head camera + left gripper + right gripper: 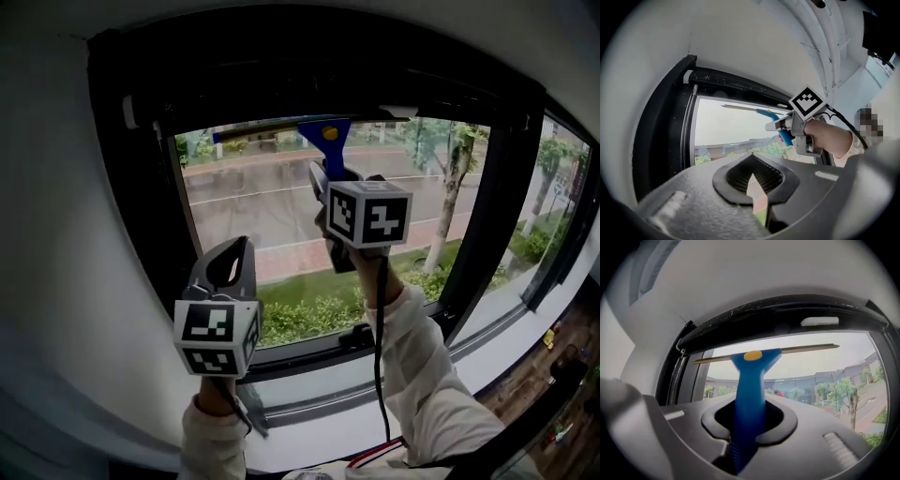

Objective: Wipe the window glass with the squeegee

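Observation:
A blue squeegee (330, 139) with a yellow button stands upright against the window glass (272, 206), its long blade (797, 349) lying level along the top of the pane. My right gripper (336, 202) is shut on the squeegee handle (749, 404), which passes up between its jaws. In the left gripper view the squeegee (774, 118) and the right gripper (787, 125) show at the upper right of the pane. My left gripper (232, 264) hangs lower and to the left, away from the glass, jaws closed together with nothing in them.
A thick black window frame (141, 187) surrounds the pane, with a black mullion (487, 216) at the right and a white sill (319, 394) below. A white tab (819, 321) sits on the upper frame. Outside are a road, trees and hedges.

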A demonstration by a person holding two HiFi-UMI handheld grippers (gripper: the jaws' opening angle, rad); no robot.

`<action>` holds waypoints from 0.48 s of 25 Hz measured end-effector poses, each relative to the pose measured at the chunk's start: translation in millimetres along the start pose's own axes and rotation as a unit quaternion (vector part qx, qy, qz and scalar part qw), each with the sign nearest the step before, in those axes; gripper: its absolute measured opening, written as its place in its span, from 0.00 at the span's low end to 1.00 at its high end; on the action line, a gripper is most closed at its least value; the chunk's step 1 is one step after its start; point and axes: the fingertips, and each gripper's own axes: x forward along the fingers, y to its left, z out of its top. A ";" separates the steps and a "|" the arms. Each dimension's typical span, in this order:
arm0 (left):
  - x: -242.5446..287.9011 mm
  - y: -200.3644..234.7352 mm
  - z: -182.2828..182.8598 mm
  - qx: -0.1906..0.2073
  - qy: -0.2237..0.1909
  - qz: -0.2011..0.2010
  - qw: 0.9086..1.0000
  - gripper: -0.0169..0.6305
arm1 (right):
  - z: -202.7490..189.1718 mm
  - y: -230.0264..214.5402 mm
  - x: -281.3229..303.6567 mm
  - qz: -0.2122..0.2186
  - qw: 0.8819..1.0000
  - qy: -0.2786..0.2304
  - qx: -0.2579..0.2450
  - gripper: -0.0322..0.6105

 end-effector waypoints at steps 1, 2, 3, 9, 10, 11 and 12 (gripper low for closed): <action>1.1 1.4 1.9 -0.007 -0.003 -0.002 1.000 0.03 | 6.2 -0.7 4.3 -0.004 1.000 -0.004 -0.002 0.18; 3.1 4.0 3.6 -0.016 -0.004 -0.003 1.000 0.03 | 12.0 -2.2 8.1 -0.008 1.000 -0.010 0.000 0.18; 5.7 7.2 5.2 -0.023 -0.005 -0.003 1.000 0.03 | 17.3 -4.5 11.5 -0.013 1.000 -0.015 0.006 0.18; 6.7 18.1 -4.3 -0.032 0.005 0.013 0.999 0.03 | 34.9 -9.2 32.7 -0.020 0.999 -0.023 0.025 0.18; 6.6 17.1 -10.0 -0.036 0.009 0.012 0.999 0.03 | 35.0 -9.8 35.6 -0.023 0.999 -0.021 0.021 0.18; 7.5 15.1 -15.5 -0.038 0.014 0.009 0.999 0.03 | 33.9 -11.6 37.7 -0.027 0.999 -0.018 0.017 0.18; 8.7 12.9 -20.2 -0.037 0.019 0.007 0.999 0.03 | 31.7 -13.9 39.1 -0.031 0.999 -0.015 0.015 0.18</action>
